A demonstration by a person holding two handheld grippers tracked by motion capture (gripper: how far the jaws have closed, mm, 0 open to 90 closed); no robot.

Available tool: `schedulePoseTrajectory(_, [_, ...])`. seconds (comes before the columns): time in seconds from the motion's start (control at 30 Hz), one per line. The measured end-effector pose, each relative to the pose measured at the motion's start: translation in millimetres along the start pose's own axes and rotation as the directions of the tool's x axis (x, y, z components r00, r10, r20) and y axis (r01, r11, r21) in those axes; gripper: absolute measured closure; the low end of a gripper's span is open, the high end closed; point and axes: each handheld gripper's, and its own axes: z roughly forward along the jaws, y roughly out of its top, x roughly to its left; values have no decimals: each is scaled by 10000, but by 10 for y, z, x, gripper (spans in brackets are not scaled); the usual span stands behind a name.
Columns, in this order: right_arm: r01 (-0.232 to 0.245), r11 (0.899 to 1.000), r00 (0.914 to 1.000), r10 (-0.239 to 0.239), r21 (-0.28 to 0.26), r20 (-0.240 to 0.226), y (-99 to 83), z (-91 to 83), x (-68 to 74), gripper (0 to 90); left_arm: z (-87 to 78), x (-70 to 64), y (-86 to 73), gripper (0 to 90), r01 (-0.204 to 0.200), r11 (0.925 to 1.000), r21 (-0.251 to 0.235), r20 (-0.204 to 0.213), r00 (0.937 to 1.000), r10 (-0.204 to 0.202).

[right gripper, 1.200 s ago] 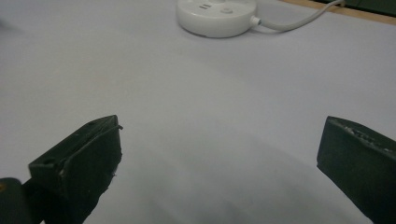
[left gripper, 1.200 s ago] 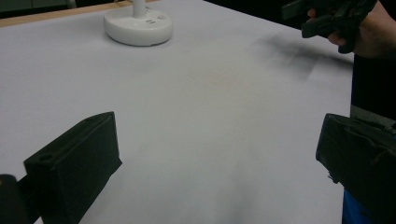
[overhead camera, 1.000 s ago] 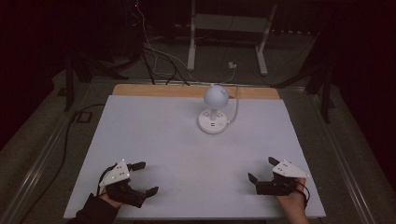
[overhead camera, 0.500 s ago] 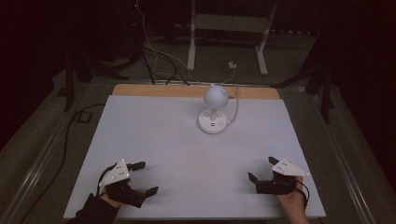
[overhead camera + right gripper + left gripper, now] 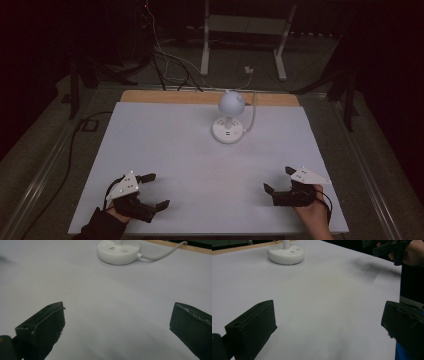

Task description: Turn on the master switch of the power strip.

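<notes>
A small white desk lamp (image 5: pixel 230 116) with a round base (image 5: pixel 285 253) (image 5: pixel 118 251) and a globe head stands at the far middle of the white table (image 5: pixel 175 150); its white cable (image 5: pixel 165 253) runs off the far edge. My left gripper (image 5: pixel 154 190) rests near the front left corner, jaws wide apart with nothing between them. Near the front right corner my right gripper (image 5: pixel 280 180) is also open and empty. In the left gripper view the other hand and its gripper (image 5: pixel 392 250) show at the top right.
A wooden strip (image 5: pixel 165 96) borders the table's far edge. Beyond it lie cables (image 5: pixel 165 60) on the dark floor and a white metal stand (image 5: pixel 245 30). A black cable (image 5: pixel 75 150) runs along the floor at the left.
</notes>
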Motion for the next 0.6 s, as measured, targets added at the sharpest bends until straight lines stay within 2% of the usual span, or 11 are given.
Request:
schedulePoseTrajectory(0.13, [-265,9996,9993,265,5,-265,87,3,0,0,-1,0,1,1,23,10000,-37,13,10000,-23])
schedulePoseTrajectory(0.6, [-122,9997,9981,110,-191,-614,327,50,-27,0,-3,1,1,1,31,10000,-37,13,10000,-31])
